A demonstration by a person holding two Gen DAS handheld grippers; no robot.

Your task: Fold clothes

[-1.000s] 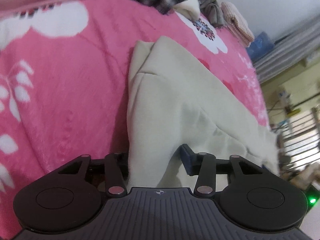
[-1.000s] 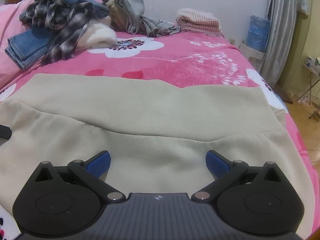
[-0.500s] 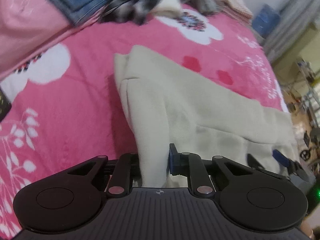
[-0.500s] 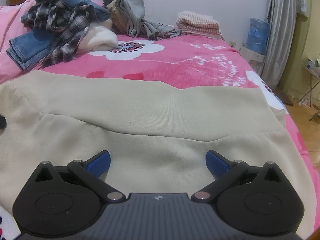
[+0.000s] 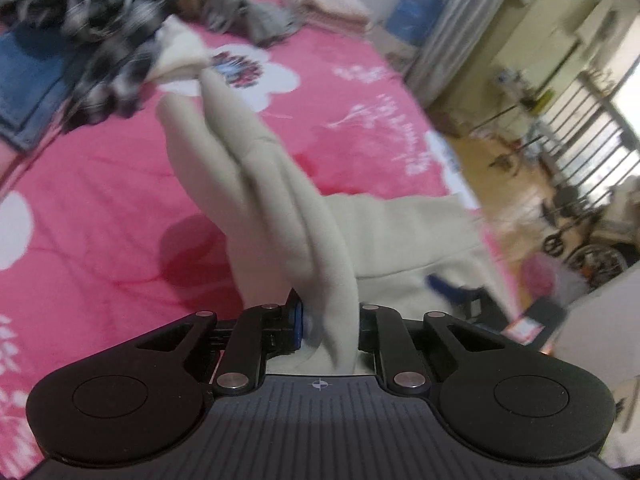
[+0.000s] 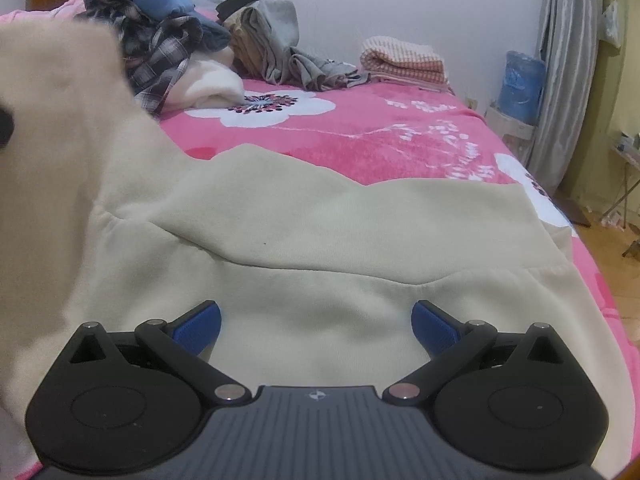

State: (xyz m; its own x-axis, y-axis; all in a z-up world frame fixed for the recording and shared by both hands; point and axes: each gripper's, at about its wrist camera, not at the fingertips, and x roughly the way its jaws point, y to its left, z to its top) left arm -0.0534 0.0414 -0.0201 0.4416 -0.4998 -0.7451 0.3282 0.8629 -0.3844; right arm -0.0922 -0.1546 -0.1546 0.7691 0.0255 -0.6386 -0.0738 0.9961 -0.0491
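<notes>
Left wrist view first: we have the cream fleece garment (image 5: 256, 168) pinched at its end, our left gripper (image 5: 328, 328) clamped on a bunched fold that hangs lifted off the pink flowered bed (image 5: 100, 208). From that grip the garment's long axis runs across the bed toward our right gripper (image 6: 316, 320), whose blue pads stand wide apart over the flat part (image 6: 360, 220), holding nothing. We judge the fold must carry the lifted end toward the right gripper's side. A heap of unfolded clothes (image 6: 160, 40) lies at the bed's far edge.
</notes>
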